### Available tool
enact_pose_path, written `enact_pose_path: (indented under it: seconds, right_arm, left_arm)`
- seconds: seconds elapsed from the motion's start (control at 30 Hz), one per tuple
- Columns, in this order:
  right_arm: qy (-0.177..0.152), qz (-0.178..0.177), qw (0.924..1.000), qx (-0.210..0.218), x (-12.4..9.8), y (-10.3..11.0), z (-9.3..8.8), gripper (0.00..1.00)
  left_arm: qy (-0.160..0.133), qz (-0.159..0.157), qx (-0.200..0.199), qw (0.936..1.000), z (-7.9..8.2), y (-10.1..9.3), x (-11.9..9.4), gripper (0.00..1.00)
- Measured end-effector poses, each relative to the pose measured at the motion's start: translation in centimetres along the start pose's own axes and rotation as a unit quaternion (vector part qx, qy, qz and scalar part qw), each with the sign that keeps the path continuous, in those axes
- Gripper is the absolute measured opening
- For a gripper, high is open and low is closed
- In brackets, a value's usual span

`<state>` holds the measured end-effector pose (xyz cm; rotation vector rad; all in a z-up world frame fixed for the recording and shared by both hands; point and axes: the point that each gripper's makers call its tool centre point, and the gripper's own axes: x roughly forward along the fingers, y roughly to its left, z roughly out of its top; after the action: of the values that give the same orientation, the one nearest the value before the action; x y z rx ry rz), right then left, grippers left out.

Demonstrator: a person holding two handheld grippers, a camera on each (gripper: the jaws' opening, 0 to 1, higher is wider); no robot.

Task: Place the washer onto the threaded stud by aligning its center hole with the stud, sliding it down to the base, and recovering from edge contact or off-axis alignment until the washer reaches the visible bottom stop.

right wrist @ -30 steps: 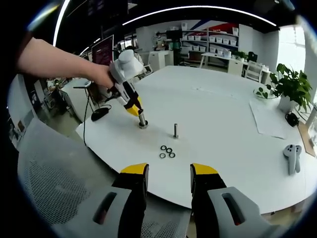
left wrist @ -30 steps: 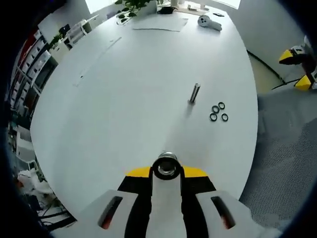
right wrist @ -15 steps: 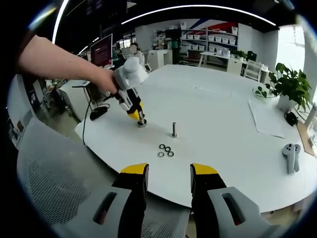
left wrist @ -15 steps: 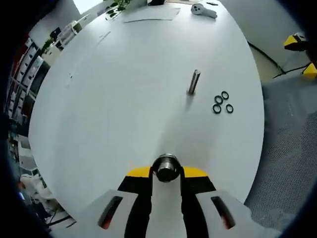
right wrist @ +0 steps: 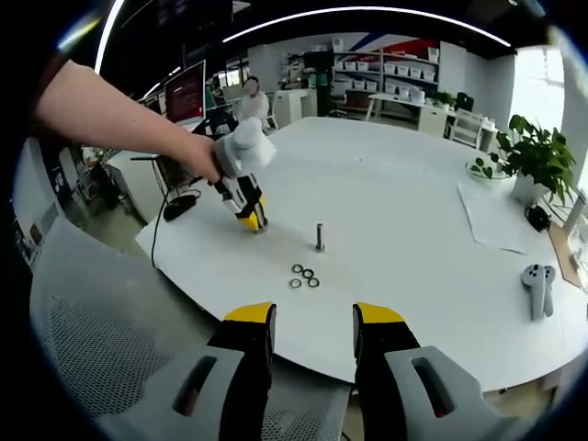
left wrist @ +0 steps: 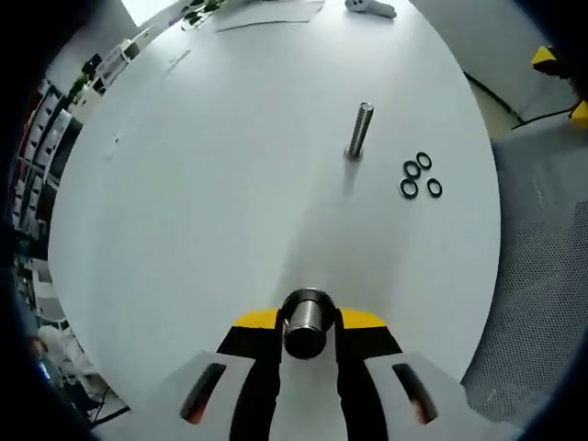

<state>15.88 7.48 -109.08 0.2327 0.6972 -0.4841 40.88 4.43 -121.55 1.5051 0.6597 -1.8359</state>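
A short metal stud sits end-on between the yellow-tipped jaws of my left gripper, which is shut on it just above the white table. A second metal stud stands upright on the table farther ahead, with several black washers lying to its right. In the right gripper view a person's hand holds the left gripper tip-down near the standing stud and the washers. My right gripper hangs open over the table's near edge, holding nothing.
A grey mesh chair stands below the table edge. A white controller, a sheet of paper and a potted plant sit at the far right of the table. Shelves and desks line the room behind.
The left gripper has tilted and shifted a little with the stud in it, so the standing stud and washers sit higher in its view. The right gripper has stayed still.
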Motion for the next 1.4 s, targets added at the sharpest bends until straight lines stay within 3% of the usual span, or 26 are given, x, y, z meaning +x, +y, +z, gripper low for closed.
enact_pose_path:
  seconds: [0.1, 0.2, 0.47, 0.6, 0.77, 0.93, 1.13, 1.23, 1.4]
  right_arm:
    - [0.001, 0.001, 1.0, -0.001, 0.1, 0.0, 0.0, 0.36]
    - [0.002, 0.002, 1.0, -0.003, 0.2, 0.1, 0.0, 0.36]
    - [0.007, 0.014, 0.9998, -0.014, 0.3, 0.7, -0.1, 0.36]
    - [0.006, 0.02, 0.9996, -0.016, 0.2, 1.0, -0.2, 0.36]
    - [0.006, 0.03, 0.9993, -0.019, 0.2, 1.4, -0.1, 0.36]
    - [0.01, 0.039, 0.9988, -0.027, 0.3, 1.6, -0.2, 0.35]
    - [0.002, 0.045, 0.9987, -0.024, 0.2, 1.8, 0.1, 0.35]
    - [0.001, 0.047, 0.9986, -0.026, 0.2, 1.8, 0.2, 0.35]
    - [0.004, 0.048, 0.9985, -0.025, 0.2, 1.9, 0.0, 0.35]
  left_arm:
    - [-0.019, 0.001, -0.018, 0.9997, -0.1, 0.3, 0.2, 0.22]
    - [-0.032, 0.015, -0.037, 0.9987, 0.1, 0.2, 0.0, 0.3]
    - [-0.064, 0.053, -0.077, 0.9935, -1.1, 1.3, -1.4, 0.29]
    - [-0.101, 0.068, -0.125, 0.9847, -1.4, -0.7, -3.6, 0.3]
    - [-0.103, 0.077, -0.127, 0.9835, -3.0, -1.7, -4.7, 0.32]
    - [-0.144, 0.086, -0.166, 0.9718, -3.7, -3.5, -7.3, 0.32]
    - [-0.171, 0.092, -0.185, 0.9633, -5.2, -6.3, -9.2, 0.32]
    - [-0.182, 0.096, -0.202, 0.9576, -5.9, -6.5, -9.3, 0.33]
    - [-0.172, 0.103, -0.234, 0.9514, -7.9, -7.5, -9.1, 0.34]
